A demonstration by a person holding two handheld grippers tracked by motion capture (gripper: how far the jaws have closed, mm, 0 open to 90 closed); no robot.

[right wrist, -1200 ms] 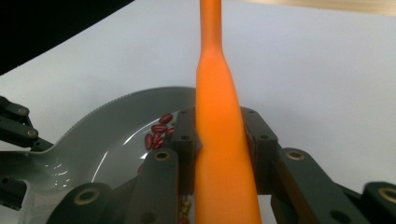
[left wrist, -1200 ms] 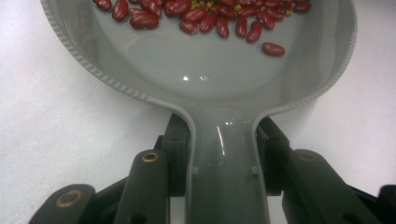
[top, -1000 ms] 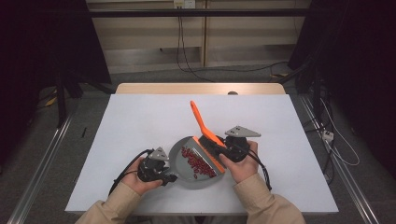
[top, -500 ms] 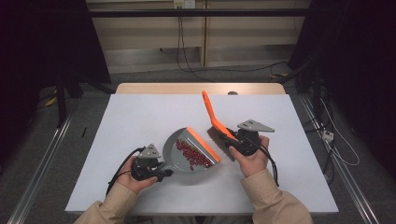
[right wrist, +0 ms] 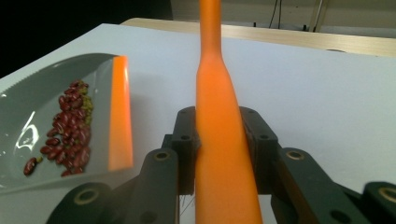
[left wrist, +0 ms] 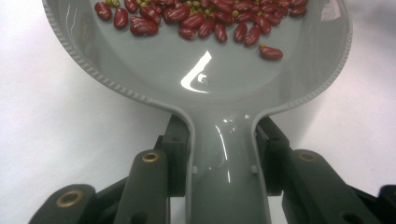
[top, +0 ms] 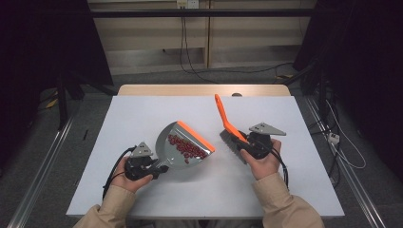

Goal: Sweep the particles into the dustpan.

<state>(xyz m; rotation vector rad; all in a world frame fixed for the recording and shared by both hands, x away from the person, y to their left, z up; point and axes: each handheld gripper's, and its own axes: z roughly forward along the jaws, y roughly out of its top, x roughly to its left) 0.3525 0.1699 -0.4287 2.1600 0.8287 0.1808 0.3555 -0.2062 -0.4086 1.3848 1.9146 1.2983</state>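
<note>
Glossy grey plastic dustpan, ribbed rim; smooth red beans.

Right gripper: black jaws closed w/ pads pressing both sides of the orange brush handle. Handle runs straight up mid-frame, wide at bottom, narrowing toward top, goes out the top edge. Left side: grey dustpan w/ orange lip along its open edge, lip facing the handle. In the pan: pile of red kidney beans, a few small green ones mixed in; one bean apart at lower left. White surface under everything; wooden edge at far side, dark bg top left.
</note>
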